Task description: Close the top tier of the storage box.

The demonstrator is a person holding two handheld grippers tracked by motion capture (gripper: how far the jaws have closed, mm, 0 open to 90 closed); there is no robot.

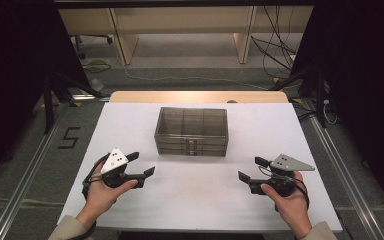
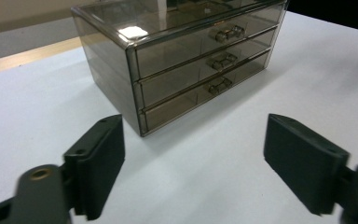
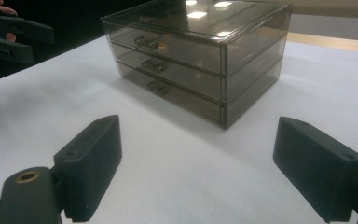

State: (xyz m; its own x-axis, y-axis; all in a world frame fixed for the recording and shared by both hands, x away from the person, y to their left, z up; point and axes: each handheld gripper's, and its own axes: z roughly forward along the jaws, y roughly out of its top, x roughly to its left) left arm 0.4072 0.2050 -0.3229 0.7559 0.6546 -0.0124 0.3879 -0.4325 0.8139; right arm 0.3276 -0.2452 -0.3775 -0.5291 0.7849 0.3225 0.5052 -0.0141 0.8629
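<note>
Smoked-transparent plastic three-drawer organiser box (image 1: 191, 131) at centre of white table top (image 1: 200, 200), all three drawers closed, small handles facing the near edge.

Left black two-jaw gripper (image 1: 143, 163) and right black two-jaw gripper (image 1: 254, 168), each held in a hand, jaws spread wide and empty, hovering near the front of the table, well apart from the box on either side.
</note>
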